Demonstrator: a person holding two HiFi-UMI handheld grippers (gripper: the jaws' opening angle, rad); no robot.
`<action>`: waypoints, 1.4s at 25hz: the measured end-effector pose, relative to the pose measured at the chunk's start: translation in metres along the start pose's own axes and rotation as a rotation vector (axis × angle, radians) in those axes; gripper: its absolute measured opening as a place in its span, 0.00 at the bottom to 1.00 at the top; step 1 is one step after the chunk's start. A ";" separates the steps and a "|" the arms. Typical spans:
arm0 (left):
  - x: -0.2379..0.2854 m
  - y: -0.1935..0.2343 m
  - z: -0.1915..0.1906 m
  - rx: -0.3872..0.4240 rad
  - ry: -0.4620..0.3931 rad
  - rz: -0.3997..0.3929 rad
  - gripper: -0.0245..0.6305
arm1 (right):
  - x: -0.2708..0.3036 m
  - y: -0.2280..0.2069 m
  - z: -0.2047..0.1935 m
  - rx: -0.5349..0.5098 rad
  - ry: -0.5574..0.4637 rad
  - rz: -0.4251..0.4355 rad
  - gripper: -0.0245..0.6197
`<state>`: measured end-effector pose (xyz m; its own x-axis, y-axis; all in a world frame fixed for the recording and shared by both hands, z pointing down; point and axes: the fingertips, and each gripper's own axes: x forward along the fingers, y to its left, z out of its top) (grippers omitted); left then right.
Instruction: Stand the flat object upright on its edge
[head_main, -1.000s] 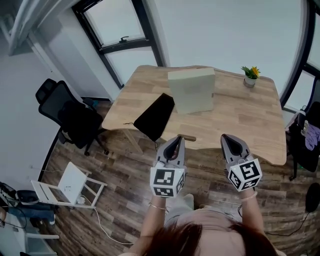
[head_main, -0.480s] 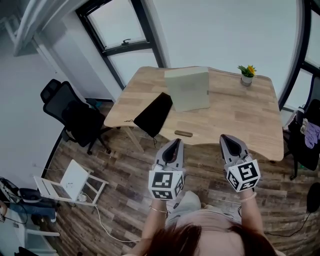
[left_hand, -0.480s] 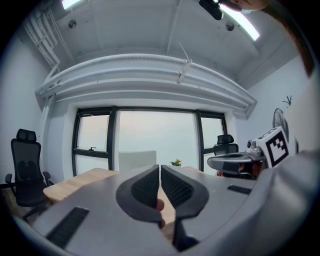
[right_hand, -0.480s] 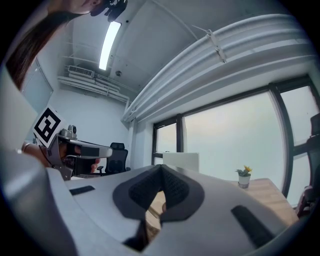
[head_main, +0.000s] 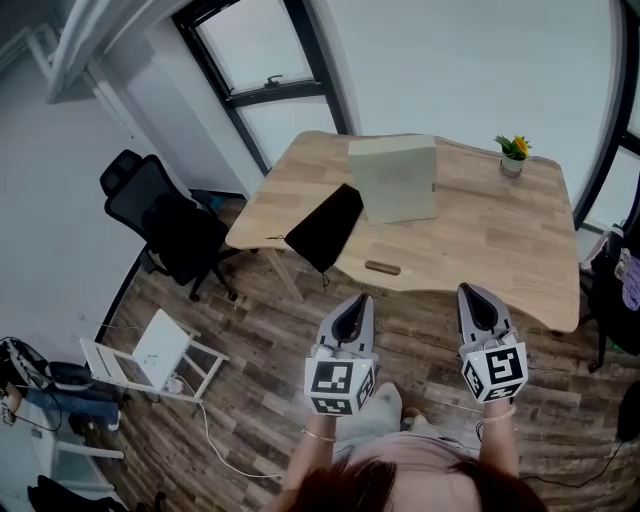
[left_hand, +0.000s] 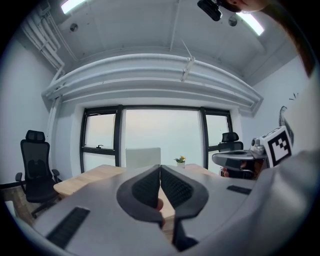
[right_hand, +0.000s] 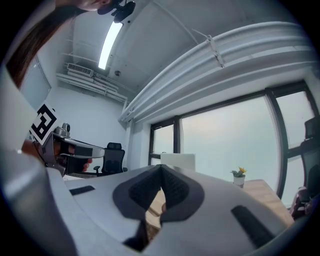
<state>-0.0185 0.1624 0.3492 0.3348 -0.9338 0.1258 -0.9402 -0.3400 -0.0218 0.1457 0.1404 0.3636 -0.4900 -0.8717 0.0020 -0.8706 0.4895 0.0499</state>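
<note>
My left gripper (head_main: 356, 301) and right gripper (head_main: 476, 293) were clenched, empty.
My jaws hid the pale box's (head_main: 395, 178) base in both gripper views.

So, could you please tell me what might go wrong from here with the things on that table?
1. The black flat item hangs over the table's near edge; a nudge could probably send it to the floor.
2. The pale box stands upright; a bump nearby may tip it over.
3. The left gripper and right gripper are both shut and short of the table, so reaching in like that would shove rather than grasp.
</note>
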 end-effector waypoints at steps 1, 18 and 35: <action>0.000 0.001 0.000 0.006 0.003 -0.003 0.06 | 0.001 0.001 0.000 -0.006 0.002 0.000 0.04; 0.031 0.059 0.024 0.035 -0.026 -0.118 0.06 | 0.065 0.032 0.016 -0.001 0.018 -0.037 0.04; 0.072 0.107 0.020 0.042 -0.027 -0.249 0.06 | 0.117 0.043 0.020 0.015 0.038 -0.144 0.04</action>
<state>-0.0935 0.0571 0.3358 0.5576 -0.8233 0.1064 -0.8254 -0.5635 -0.0349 0.0506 0.0599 0.3464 -0.3580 -0.9331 0.0340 -0.9325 0.3592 0.0376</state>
